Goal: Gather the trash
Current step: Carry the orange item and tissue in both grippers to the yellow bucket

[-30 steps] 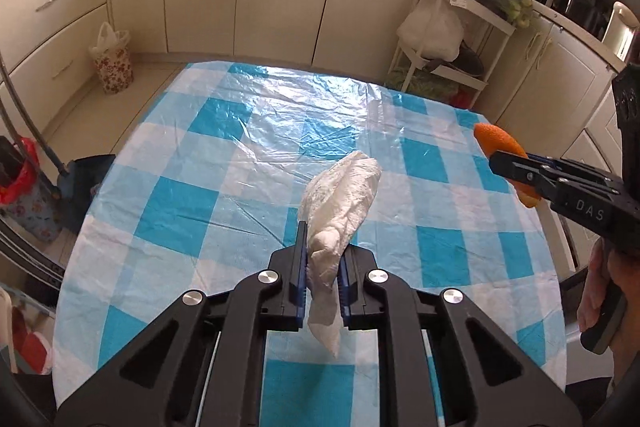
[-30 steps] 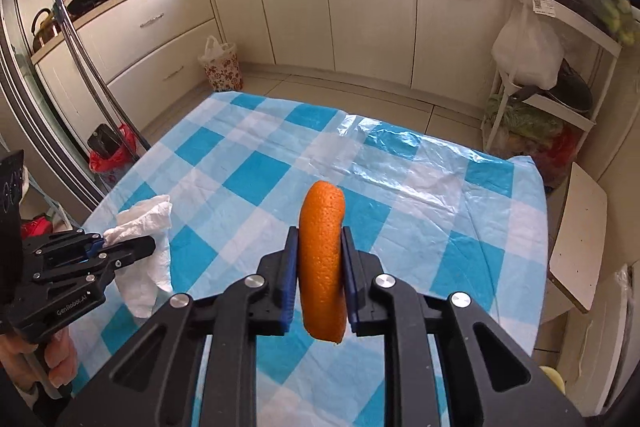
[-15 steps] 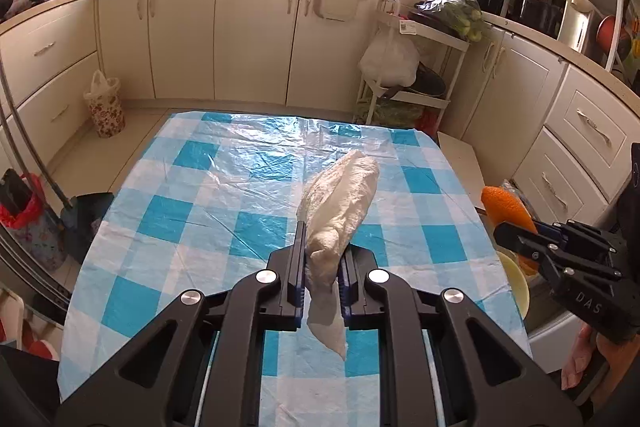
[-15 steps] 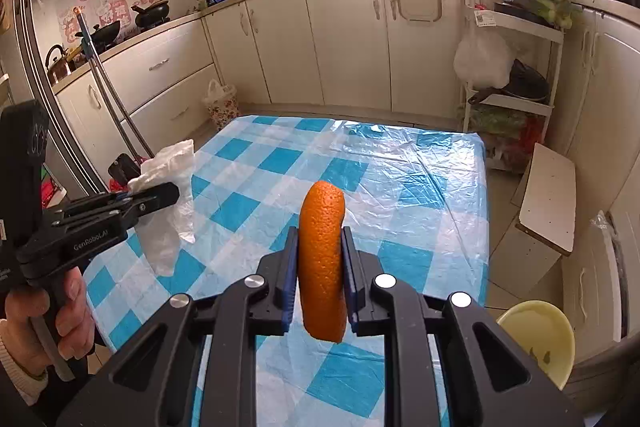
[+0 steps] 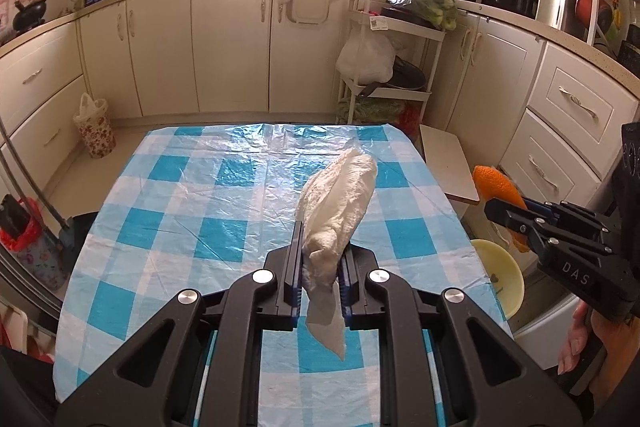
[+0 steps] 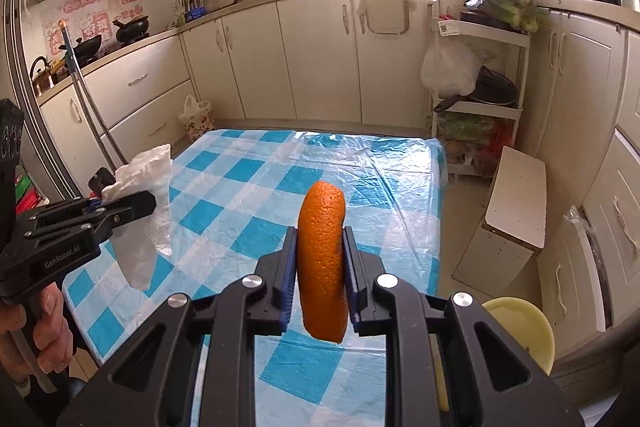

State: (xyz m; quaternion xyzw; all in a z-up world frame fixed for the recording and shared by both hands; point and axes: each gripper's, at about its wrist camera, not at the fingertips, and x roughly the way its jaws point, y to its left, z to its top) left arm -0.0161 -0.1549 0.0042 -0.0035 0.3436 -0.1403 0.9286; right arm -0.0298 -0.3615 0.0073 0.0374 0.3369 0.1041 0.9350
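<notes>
Change from one second back: both hand-held grippers have risen and pulled back, so the whole table (image 5: 168, 187) with its blue-and-white checked plastic cover now shows, ringed by cream kitchen cabinets (image 5: 232, 43); a yellow bowl (image 6: 524, 327) has appeared low beside the table's right edge. Left hand-held gripper (image 5: 318, 267) is clamped on a crumpled white tissue (image 5: 338, 203), held above the table. Right hand-held gripper (image 6: 320, 267) is clamped on an orange peel (image 6: 322, 263), level, over the table's near right corner.
</notes>
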